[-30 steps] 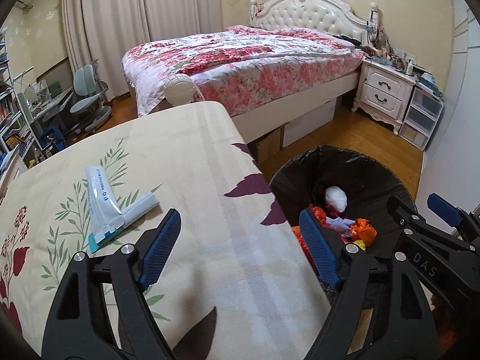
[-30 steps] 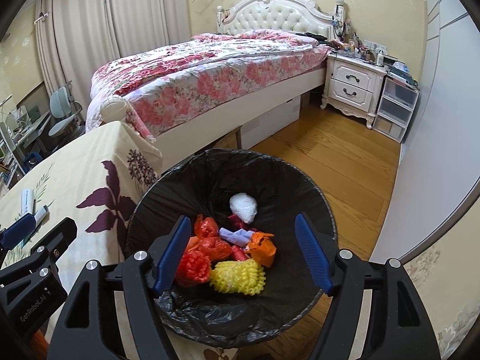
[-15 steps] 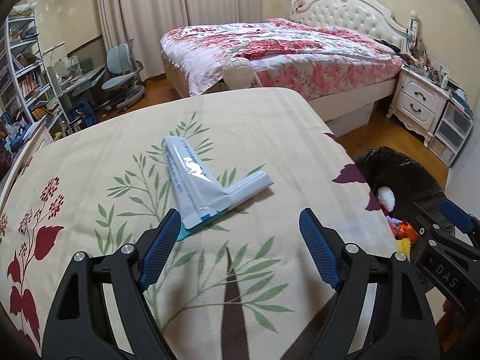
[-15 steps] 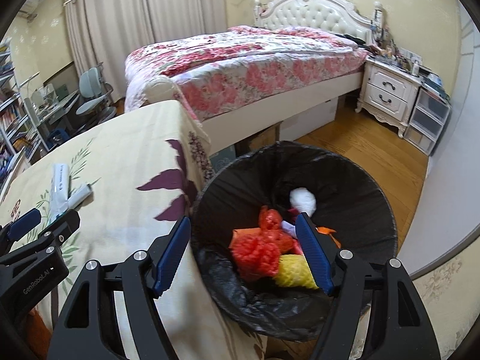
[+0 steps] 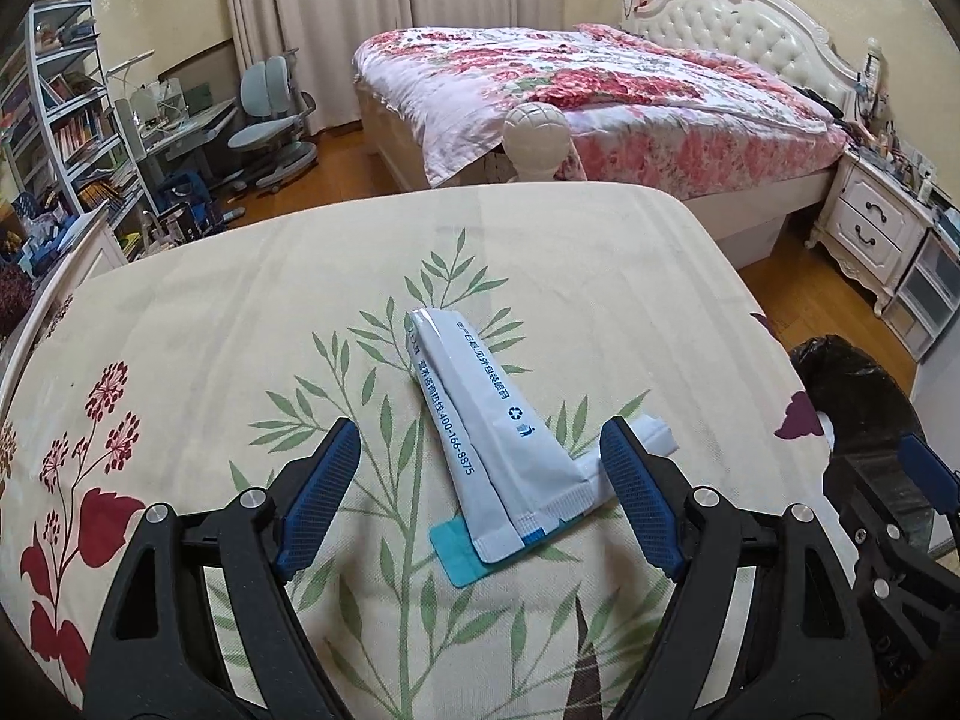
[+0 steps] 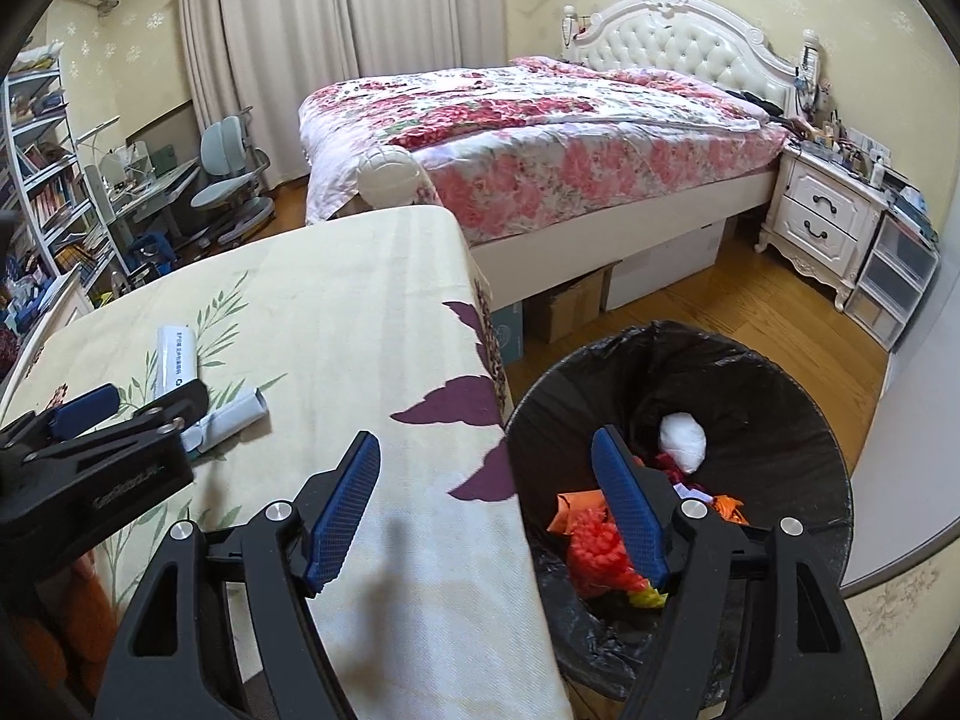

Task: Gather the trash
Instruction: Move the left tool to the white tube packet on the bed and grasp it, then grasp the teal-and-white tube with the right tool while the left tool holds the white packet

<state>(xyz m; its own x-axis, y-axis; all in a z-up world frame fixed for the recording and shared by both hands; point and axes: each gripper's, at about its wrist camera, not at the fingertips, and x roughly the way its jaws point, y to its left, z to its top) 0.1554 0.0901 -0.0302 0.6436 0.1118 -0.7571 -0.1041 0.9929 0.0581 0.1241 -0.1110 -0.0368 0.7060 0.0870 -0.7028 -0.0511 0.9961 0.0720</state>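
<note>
A pale blue-and-white packet (image 5: 480, 426) with a teal end lies on the cream floral tablecloth (image 5: 240, 324), over a second smaller packet (image 5: 651, 441). My left gripper (image 5: 480, 498) is open and empty, its jaws on either side of the packet's near end, just above it. The packet also shows in the right wrist view (image 6: 177, 360). My right gripper (image 6: 486, 516) is open and empty over the table's right edge, beside the black-lined trash bin (image 6: 780, 396), which holds red, orange, yellow and white trash (image 6: 600, 546).
A bed with a floral quilt (image 5: 600, 96) stands beyond the table. A white nightstand (image 6: 822, 222) and plastic drawers (image 6: 900, 276) are at the right. A desk, chair (image 5: 270, 114) and bookshelves (image 5: 54, 120) are at the left. Cardboard boxes (image 6: 570, 306) sit under the bed.
My left gripper has swung left from the bin to the packet and closed in on it. My right gripper has shifted left from over the bin to the table's edge.
</note>
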